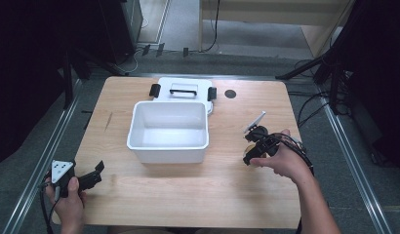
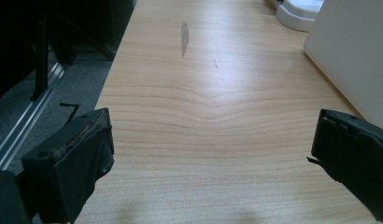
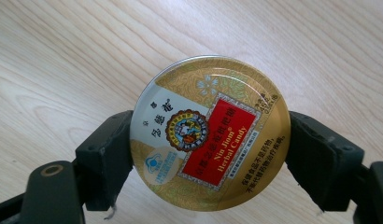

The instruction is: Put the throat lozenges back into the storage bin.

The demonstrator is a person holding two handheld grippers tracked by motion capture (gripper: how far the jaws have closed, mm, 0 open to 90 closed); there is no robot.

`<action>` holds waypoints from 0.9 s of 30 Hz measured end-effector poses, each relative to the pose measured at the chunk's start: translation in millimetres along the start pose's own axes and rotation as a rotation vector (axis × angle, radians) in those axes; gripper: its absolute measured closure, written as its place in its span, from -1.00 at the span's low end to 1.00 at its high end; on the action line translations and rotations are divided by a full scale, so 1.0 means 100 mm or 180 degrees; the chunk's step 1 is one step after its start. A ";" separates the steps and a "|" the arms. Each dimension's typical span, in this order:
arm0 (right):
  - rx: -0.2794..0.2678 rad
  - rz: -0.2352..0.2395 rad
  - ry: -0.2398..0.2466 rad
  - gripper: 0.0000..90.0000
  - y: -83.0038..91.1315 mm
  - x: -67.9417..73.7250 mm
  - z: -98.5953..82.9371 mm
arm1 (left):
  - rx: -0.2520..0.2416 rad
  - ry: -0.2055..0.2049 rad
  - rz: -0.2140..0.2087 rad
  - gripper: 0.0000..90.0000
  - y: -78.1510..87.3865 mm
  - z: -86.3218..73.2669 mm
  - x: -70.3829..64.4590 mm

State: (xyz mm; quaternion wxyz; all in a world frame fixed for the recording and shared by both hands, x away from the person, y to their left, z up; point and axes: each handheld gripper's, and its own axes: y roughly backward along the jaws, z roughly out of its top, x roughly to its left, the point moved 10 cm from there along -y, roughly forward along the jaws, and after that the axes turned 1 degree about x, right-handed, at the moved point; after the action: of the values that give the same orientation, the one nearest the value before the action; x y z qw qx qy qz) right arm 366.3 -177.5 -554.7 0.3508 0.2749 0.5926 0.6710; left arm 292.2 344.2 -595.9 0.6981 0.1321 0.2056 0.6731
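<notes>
Left edge of the pale wooden tabletop (image 1: 188, 195): left tool (image 1: 88, 176) rests low near the front corner, held in a hand, grey three-cornered plate on top. In the left gripper view its jaws stand spread wide, nothing between them, bare wood grain ahead and the white wall of the box at the far right.

Centre: open white rectangular plastic storage box (image 1: 168, 148), nothing visible inside. Its white lid with black clasps and a handle (image 1: 184, 90) lies flat just behind it, touching or nearly touching the rear rim. A small black disc (image 1: 230, 93) sits right of the lid.

Right: right tool (image 1: 250, 155) is held well apart from the box, off its right side. In the right gripper view the jaws pinch a round gold candy tin with a red label (image 3: 210, 133) by its rim on opposite sides; the tin is gripped, its printed face to the camera, wood beneath. Whether it is lifted clear of the wood or just touching, I cannot tell.

Judgement: the step in hand looks like the carry, tin grasped and not yet in the box. Next move likely calls for raising it above the box's right wall, travelling left over the cavity, lowering, then spreading the jaws. Thin rim grip; a tilt could let the tin slip.
</notes>
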 end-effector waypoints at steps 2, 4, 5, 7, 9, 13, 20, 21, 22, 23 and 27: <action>-0.0011 0.0018 -0.0003 -0.54 0.04 0.01 0.06 | 0.0002 0.0000 0.0003 -1.00 0.00 0.00 0.00; -0.0018 0.0022 0.0001 -0.54 0.06 0.02 0.09 | 0.0004 -0.0003 0.0008 -1.00 0.00 0.00 0.00; -0.0020 0.0019 0.0011 -0.54 0.11 0.02 0.13 | 0.0011 -0.0008 0.0009 -1.00 0.00 0.00 0.00; -0.0051 0.0027 0.0029 -0.54 0.16 0.03 0.19 | 0.0008 -0.0013 0.0011 -1.00 0.00 0.00 0.00; -0.0059 0.0029 0.0036 -0.54 0.18 0.04 0.21 | 0.0013 -0.0016 0.0015 -1.00 0.00 0.00 0.00; -0.0081 0.0041 0.0067 -0.54 0.25 0.08 0.31 | 0.0024 -0.0021 0.0020 -1.00 -0.01 0.00 0.00; -0.0070 0.0049 0.0117 -0.54 0.34 0.15 0.47 | 0.0045 -0.0032 0.0028 -1.00 -0.02 -0.01 0.00; -0.0070 0.0049 0.0117 -0.54 0.34 0.15 0.47 | 0.0046 -0.0030 0.0027 -1.00 -0.02 -0.01 0.00; -0.0068 0.0051 0.0127 -0.54 0.35 0.16 0.48 | 0.0051 -0.0029 0.0028 -1.00 -0.02 -0.01 0.00; -0.0067 0.0057 0.0139 -0.54 0.37 0.17 0.52 | 0.0052 -0.0030 0.0030 -1.00 -0.02 -0.01 0.00; -0.0071 0.0052 0.0149 -0.54 0.42 0.19 0.58 | 0.0062 -0.0036 0.0034 -1.00 -0.02 -0.01 0.00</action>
State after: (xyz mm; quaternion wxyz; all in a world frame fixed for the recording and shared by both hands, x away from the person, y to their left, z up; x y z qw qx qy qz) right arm 394.3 -129.9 -505.3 0.3344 0.2601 0.5909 0.6866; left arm 293.4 343.6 -597.7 0.6943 0.1438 0.2075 0.6740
